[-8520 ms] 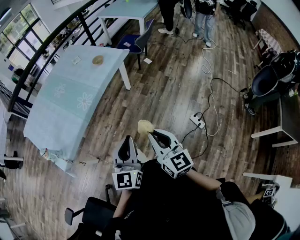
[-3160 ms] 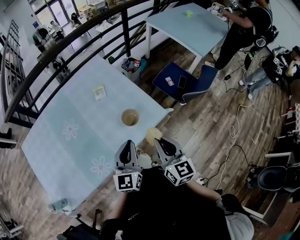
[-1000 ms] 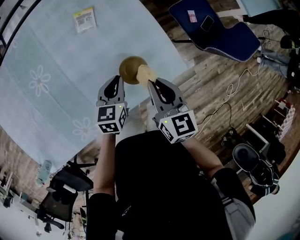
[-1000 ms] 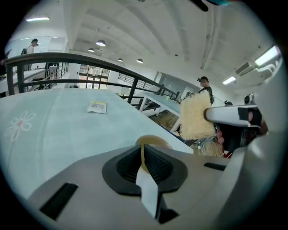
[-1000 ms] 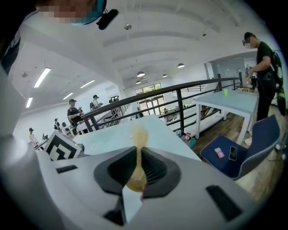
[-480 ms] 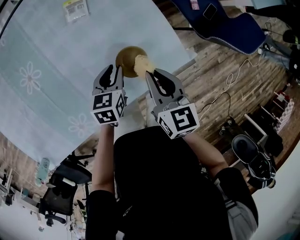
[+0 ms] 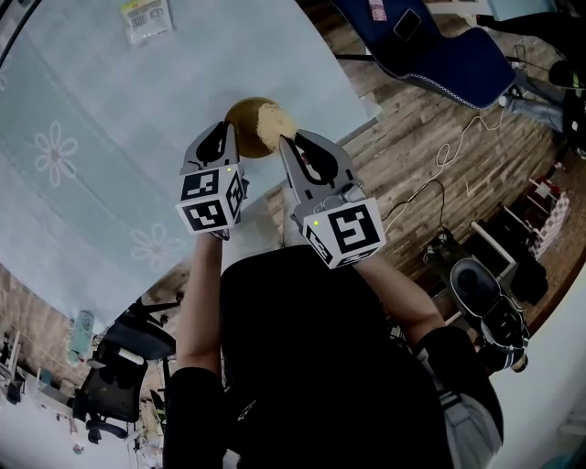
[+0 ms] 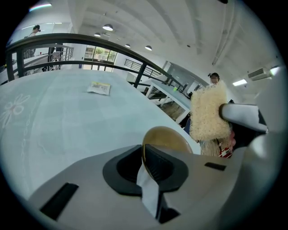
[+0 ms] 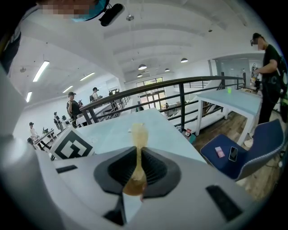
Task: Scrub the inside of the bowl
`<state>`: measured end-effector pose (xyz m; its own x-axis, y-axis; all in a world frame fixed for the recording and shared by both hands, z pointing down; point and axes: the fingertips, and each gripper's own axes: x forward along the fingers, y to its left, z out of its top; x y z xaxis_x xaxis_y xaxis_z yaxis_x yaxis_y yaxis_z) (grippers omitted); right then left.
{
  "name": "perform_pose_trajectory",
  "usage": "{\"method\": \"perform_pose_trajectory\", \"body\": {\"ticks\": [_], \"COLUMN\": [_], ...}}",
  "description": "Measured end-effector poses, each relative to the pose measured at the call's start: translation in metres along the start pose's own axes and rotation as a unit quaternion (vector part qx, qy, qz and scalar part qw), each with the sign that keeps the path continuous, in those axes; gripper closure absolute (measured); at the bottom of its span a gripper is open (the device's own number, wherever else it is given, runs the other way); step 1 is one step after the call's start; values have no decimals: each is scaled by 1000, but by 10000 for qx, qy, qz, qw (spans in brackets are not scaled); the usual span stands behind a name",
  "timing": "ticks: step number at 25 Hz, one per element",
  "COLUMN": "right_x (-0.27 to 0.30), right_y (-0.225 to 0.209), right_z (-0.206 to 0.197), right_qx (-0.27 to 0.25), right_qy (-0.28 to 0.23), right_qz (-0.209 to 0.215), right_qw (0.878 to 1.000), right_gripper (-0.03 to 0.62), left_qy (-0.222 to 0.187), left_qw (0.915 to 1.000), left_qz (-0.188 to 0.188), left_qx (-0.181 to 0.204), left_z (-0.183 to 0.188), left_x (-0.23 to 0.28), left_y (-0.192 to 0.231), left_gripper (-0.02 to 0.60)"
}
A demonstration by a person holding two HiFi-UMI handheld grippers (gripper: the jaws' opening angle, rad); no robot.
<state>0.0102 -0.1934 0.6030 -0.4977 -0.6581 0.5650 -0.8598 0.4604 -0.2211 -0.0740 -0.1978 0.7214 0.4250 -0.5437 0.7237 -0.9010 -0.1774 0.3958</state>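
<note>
A brown bowl (image 7: 244, 119) stands near the edge of the pale blue table (image 7: 110, 137). My left gripper (image 7: 222, 133) is shut on its near rim; in the left gripper view the rim of the bowl (image 8: 167, 137) runs into my shut left gripper (image 8: 144, 153). My right gripper (image 7: 288, 139) is shut on a yellow sponge (image 7: 274, 120), which hangs over the bowl's right side. I cannot tell whether it touches the bowl. The sponge (image 8: 208, 112) shows rough and cream-coloured beside the bowl. In the right gripper view the sponge (image 9: 137, 133) is edge-on in my right gripper (image 9: 137, 157).
A small printed packet (image 7: 145, 16) lies farther back on the flowered cloth. Right of the table is wooden floor with a blue chair (image 7: 439, 50) and cables (image 7: 439, 183). A dark railing (image 8: 67, 40) runs behind the table. People stand in the distance.
The person walked up to the table. In the last second the left gripper closed in on the bowl's rim and the sponge shifted left over the bowl.
</note>
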Motion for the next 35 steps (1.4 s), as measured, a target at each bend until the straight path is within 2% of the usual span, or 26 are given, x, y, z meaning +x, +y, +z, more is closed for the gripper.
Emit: {"method": "perform_pose_trajectory", "body": {"ticks": [10,17,24,26,31,35], "right_x": [0,-22,-40,-49,-67,-77], "right_y": [3,26,55,63,77,86], "right_z": [3,13,39,47,59,63], "right_qx": [-144,-479,-745,-868,-1063,-1144], "right_qy": [-4,18,-193,-244,-304,-294], "right_qz": [79,323,492,494,515,593], "right_qw": [9999,9983,9958,9947,9925,9912], "right_gripper": [556,556,556,556,556,556], "left_qy": [16,-114,-485,-563,-743,-850], "left_qw": [9999,9999,9982,9978,9961,9953], "left_qz": [-99,-63,-196,-245,-453,-390], "left_qx": [-45,70,289,247,-127,233], "left_z": [15,45,72,74,82,91], "left_x": [-11,-56,-97,-113,-144,-159], "left_y": [-9,-27,-51,-59,-74,-81], "left_gripper": [560,560,560,560,560,560]}}
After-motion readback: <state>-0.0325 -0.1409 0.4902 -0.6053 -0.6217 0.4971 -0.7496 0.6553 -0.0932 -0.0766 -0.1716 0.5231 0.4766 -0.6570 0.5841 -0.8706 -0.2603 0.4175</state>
